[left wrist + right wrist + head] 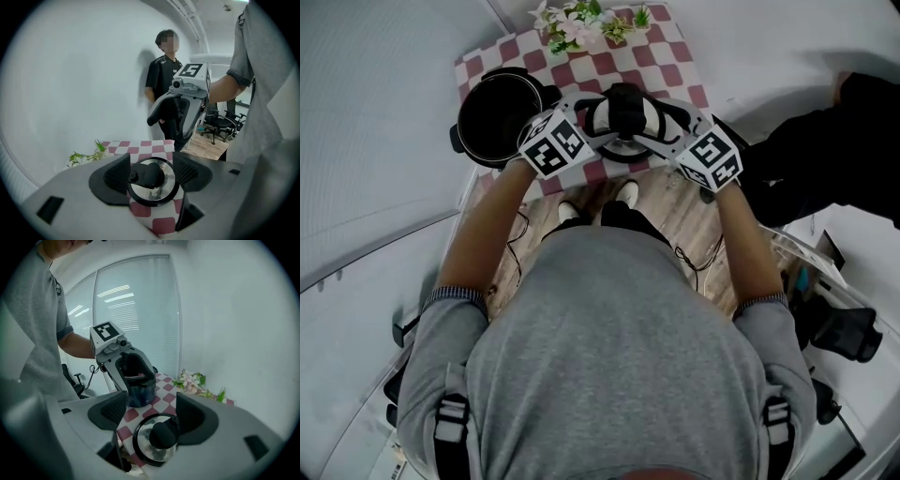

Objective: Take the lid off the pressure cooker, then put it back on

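The lid (625,117) lies on the checked cloth (661,56) just beside the open cooker pot (497,114), flanked by the left gripper (151,168) and right gripper (150,411), both jaws spread wide, gripping nothing

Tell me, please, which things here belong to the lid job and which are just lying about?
Part of the job:
- lid
- pressure cooker pot
- left hand-held gripper
- right hand-held gripper

Just lying about:
- flowers
- checked cloth
- office chairs
- bystander in black
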`<state>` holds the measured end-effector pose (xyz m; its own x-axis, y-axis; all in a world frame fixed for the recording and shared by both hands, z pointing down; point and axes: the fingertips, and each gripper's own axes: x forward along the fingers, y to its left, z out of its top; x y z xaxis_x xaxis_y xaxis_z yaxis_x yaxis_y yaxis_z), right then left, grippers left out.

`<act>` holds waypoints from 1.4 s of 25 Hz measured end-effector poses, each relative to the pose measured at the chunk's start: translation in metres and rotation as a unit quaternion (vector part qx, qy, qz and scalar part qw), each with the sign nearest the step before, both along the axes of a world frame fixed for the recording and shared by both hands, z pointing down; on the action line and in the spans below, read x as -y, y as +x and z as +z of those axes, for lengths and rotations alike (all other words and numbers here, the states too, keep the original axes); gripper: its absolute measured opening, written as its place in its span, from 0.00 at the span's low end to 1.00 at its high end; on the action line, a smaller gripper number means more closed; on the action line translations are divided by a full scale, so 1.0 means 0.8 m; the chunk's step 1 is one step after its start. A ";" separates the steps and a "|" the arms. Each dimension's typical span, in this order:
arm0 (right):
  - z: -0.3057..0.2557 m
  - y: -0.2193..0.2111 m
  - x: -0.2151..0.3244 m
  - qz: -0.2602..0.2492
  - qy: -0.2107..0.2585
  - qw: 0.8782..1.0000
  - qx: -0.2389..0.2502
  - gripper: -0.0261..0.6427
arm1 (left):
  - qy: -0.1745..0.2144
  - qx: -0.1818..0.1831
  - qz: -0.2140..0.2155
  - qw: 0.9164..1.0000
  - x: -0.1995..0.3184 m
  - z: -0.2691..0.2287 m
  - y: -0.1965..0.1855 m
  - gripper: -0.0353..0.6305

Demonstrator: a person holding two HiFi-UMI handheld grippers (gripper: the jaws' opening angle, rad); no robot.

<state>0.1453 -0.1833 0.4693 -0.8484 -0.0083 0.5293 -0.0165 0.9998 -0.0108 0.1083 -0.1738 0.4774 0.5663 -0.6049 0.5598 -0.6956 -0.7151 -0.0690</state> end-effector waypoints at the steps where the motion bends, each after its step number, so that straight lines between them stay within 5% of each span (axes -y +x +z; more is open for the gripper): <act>1: 0.006 -0.001 0.002 -0.005 0.001 1.000 -0.008 0.56 | -0.008 0.006 0.005 1.000 0.006 0.006 0.004 0.52; 11: 0.084 0.003 0.015 -0.080 0.016 0.990 -0.118 0.56 | -0.109 0.100 0.085 0.985 0.025 0.100 0.037 0.54; 35: 0.225 0.005 0.039 -0.173 0.039 0.948 -0.265 0.56 | -0.183 0.203 0.127 0.954 0.051 0.243 0.040 0.54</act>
